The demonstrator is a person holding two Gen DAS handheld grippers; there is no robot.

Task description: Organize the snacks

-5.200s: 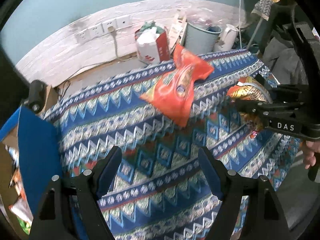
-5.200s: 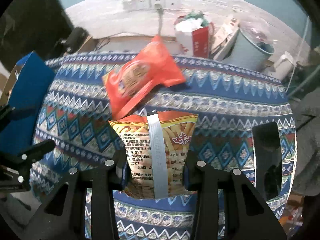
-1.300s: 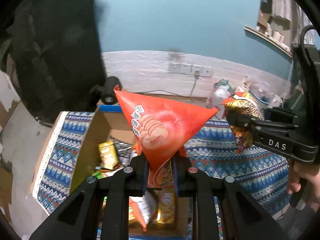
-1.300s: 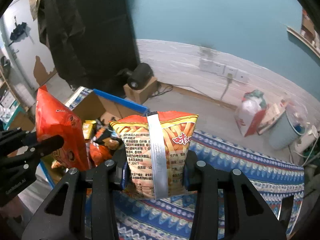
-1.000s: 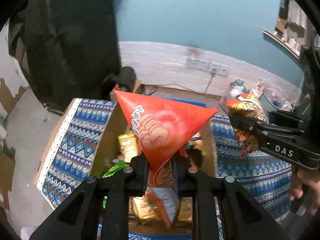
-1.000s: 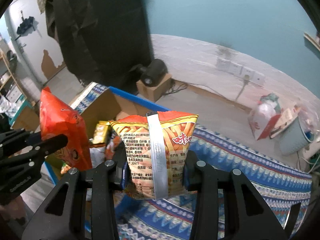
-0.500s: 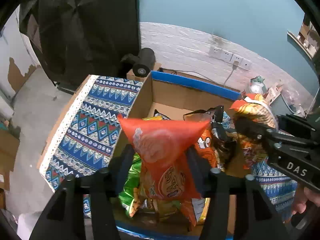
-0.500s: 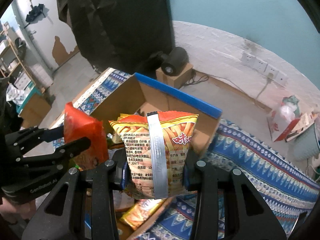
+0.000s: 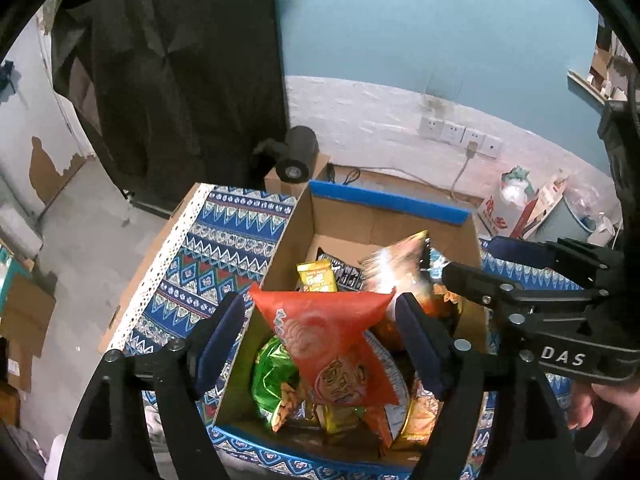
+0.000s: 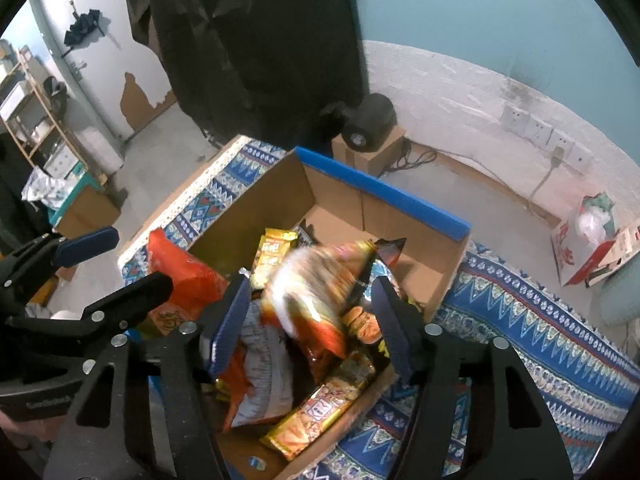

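Observation:
A cardboard box [image 9: 292,236] with a blue top edge holds several snack packets; it also shows in the right wrist view [image 10: 336,196]. My left gripper [image 9: 320,332] is open above it, and the red chip bag [image 9: 332,344] sits loose between its fingers, dropping into the box. My right gripper [image 10: 310,320] is open too, and the orange fries bag [image 10: 320,292] is blurred, falling between its fingers into the box. The red bag also shows at the left in the right wrist view [image 10: 180,276].
The box stands on a blue patterned cloth [image 9: 216,256] over a table. A black heater [image 10: 370,122] on a small carton is behind it. A grey bin [image 9: 576,216] and a red-white bag [image 9: 508,204] stand on the floor by the wall.
Both grippers have opened over the box. The red chip bag has slipped down from my left jaws and the fries bag has left my right jaws and is falling.

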